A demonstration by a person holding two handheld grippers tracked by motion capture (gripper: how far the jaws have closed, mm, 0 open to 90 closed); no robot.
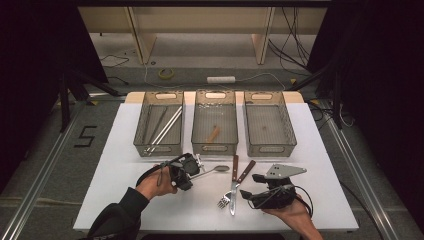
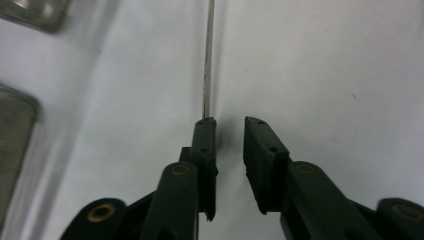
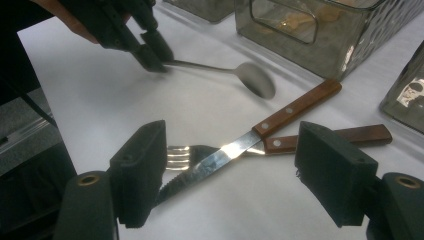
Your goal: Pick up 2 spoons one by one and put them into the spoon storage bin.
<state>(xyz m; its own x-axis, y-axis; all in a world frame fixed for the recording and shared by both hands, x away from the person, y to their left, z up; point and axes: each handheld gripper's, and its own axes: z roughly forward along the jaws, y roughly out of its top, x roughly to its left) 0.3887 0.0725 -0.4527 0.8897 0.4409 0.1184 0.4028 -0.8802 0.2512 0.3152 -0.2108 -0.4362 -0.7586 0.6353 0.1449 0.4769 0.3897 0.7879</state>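
Observation:
A metal spoon [image 1: 219, 169] lies on the white table [image 1: 125, 165], its bowl pointing right. My left gripper [image 1: 196, 169] sits at the end of the handle. In the left gripper view the jaws [image 2: 230, 122] stand a little apart; the thin handle [image 2: 207, 60] runs away from the tip of the left pad and nothing is pressed between the pads. A wooden-handled knife [image 1: 233, 190] and fork [image 1: 245, 172] lie crossed to the right of the spoon. My right gripper [image 1: 250, 186] is just right of them, open wide [image 3: 245, 150], with the knife [image 3: 235, 147] and fork [image 3: 182, 155] on the table ahead of its jaws.
Three grey see-through bins stand in a row at the back: the left bin [image 1: 142, 127] holds long metal sticks [image 1: 165, 127], the middle bin [image 1: 215, 148] a small wooden-handled piece [image 1: 214, 133], and the right bin [image 1: 270, 148] looks bare. The table's front edge is near both hands.

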